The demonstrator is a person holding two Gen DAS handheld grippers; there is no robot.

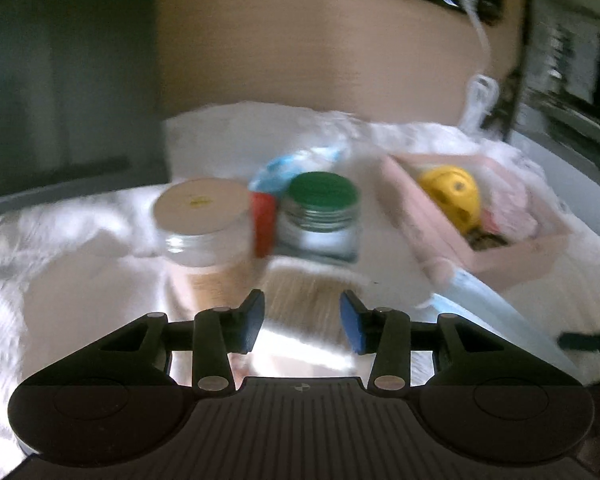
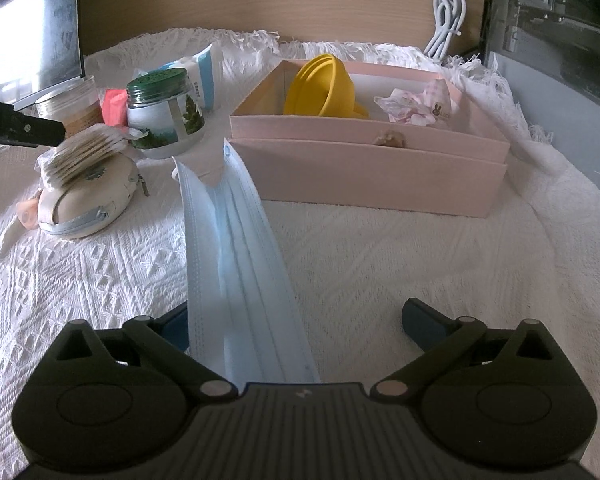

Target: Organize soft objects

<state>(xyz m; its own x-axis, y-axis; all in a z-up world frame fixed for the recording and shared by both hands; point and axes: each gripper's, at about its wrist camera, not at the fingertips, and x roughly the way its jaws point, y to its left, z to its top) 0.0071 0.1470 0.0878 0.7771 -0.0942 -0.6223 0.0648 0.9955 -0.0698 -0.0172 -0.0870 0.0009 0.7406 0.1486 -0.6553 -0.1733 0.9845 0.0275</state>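
My left gripper (image 1: 302, 322) is shut on a clear pack of cotton pads (image 1: 306, 300), held above a beige zip pouch (image 2: 86, 196); the pack also shows in the right wrist view (image 2: 82, 152), with the left gripper's tip (image 2: 24, 130) beside it. My right gripper (image 2: 296, 324) is open, and a light blue face mask (image 2: 236, 248) lies between its jaws on the white cloth (image 2: 420, 272), its far end against the pink box (image 2: 372, 168). The box holds a yellow ball (image 2: 324, 84) and a pink wrapped item (image 2: 412, 106).
A green-lidded jar (image 2: 164, 116), a beige-lidded jar (image 2: 70, 108), a red block (image 2: 114, 106) and a blue-white pack (image 2: 204, 72) stand at the back left. A coiled white cable (image 2: 446, 20) hangs behind the box. A dark cabinet (image 2: 560, 40) stands at the right.
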